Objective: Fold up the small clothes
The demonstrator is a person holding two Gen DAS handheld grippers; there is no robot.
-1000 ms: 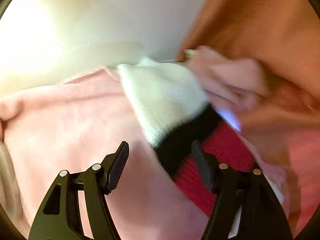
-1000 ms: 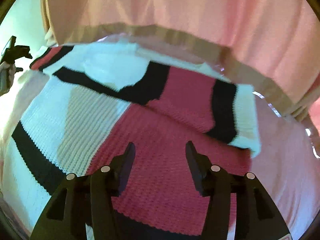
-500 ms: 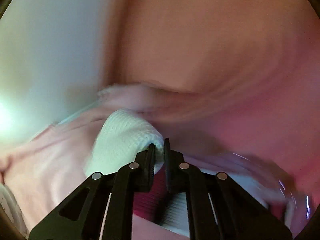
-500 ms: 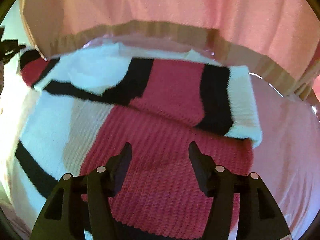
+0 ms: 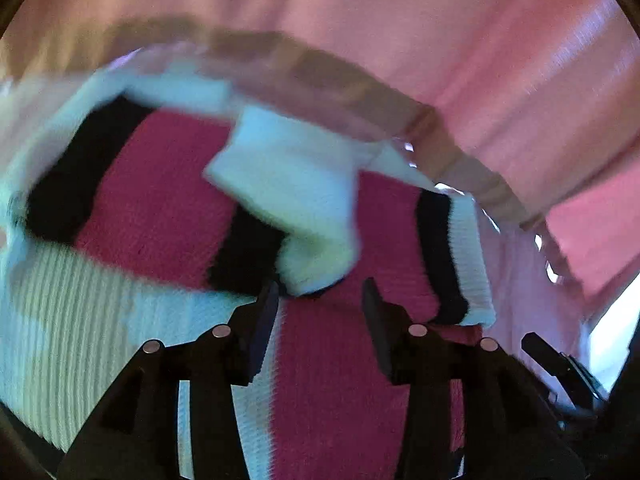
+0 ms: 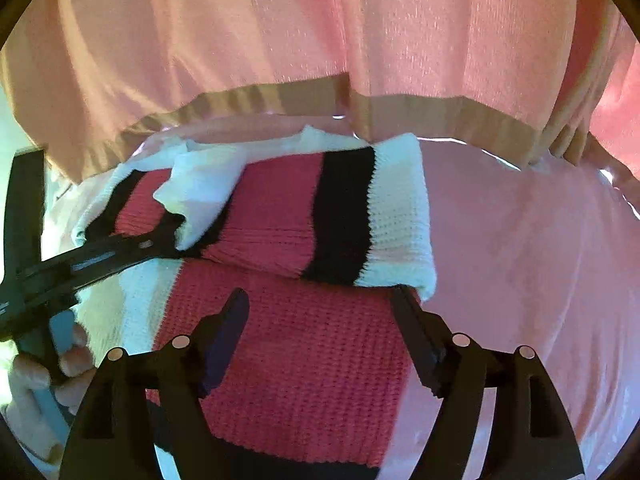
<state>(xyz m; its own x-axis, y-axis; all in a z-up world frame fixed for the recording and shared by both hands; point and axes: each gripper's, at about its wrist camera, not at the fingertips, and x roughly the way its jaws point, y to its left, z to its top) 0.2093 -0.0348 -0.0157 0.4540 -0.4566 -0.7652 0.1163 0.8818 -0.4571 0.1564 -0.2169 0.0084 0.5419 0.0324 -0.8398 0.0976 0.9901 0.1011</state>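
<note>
— Both grippers we hold open: left gripper (image 5: 320, 300), right gripper (image 6: 320, 300).
— Where is the sweater (image 6: 288, 340)?
— We see it at frame centre, on the pink cloth (image 6: 520, 260).

coarse ribbed knit sweater (image 6: 304, 360) on smooth pink cloth (image 6: 520, 260).

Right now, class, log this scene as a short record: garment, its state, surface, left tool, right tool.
garment: knit sweater, red with black and white bands
state: both sleeves folded in over the body
surface: pink cloth
left tool: open, above the white cuff of one folded sleeve
right tool: open, over the red body, beside the other sleeve
backdrop: pink curtain
</note>
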